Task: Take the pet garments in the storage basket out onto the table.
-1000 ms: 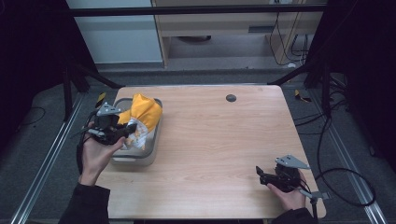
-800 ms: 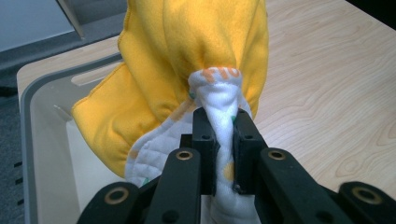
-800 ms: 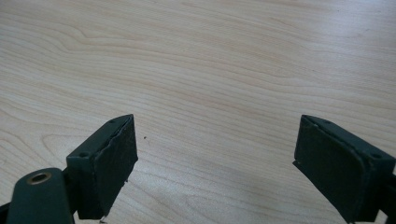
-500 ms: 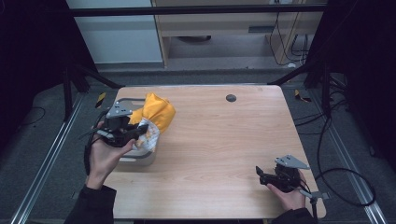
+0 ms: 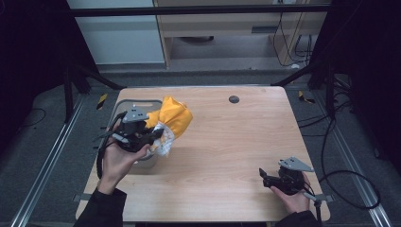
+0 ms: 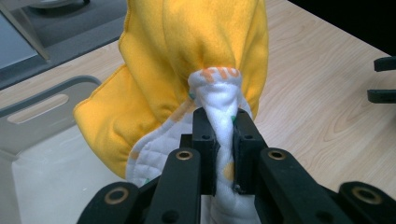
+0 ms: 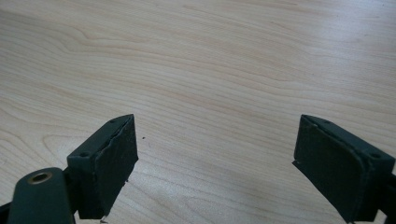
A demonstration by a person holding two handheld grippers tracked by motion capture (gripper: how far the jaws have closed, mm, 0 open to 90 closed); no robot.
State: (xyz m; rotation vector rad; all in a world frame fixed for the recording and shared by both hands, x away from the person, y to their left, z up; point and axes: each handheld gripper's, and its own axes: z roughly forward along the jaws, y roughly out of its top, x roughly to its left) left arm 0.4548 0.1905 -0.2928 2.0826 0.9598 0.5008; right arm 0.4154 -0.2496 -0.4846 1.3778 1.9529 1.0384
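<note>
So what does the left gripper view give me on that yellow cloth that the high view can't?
Left gripper view: the left tongs pinch a white quilted fold of the yellow cloth, with orange print beside the pinch. High view: the cloth hangs above the grey bin, and the right tongs rest open near the table's front right corner. Both show cloth, bin and wooden tabletop.

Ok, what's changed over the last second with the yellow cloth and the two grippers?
The left gripper, shut on the yellow cloth throughout, has carried it rightward from over the grey bin so it now hangs past the bin's right edge above the table. The right gripper stayed put near the table's front right, jaws open, nothing between them. The bin hasn't moved.
</note>
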